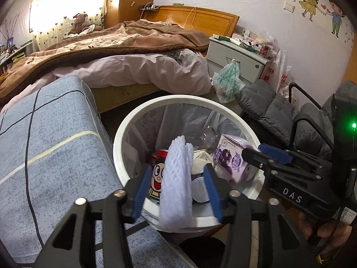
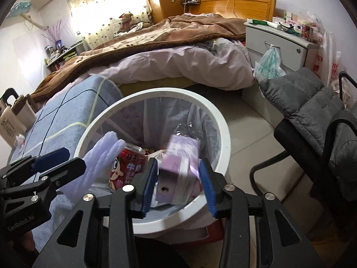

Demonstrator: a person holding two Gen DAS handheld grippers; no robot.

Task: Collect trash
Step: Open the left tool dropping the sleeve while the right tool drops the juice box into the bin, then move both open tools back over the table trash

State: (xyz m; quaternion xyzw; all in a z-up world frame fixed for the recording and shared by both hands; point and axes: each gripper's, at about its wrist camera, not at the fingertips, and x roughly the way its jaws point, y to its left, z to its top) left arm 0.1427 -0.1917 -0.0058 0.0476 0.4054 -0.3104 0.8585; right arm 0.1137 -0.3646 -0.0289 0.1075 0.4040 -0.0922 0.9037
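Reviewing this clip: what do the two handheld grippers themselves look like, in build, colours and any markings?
Both are matte black linkage frames with silver rivets and blue ribbed finger pads. The left gripper shows faint embossed lettering on its side in the right wrist view. The right gripper carries white "DAS" lettering, with a green light glowing on its black body.

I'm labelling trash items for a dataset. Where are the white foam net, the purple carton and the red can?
white foam net [image 1: 177, 183], left wrist view, middle of its mesh body.
purple carton [image 2: 176, 178], right wrist view, its front face.
red can [image 2: 126, 167], right wrist view, its printed side.
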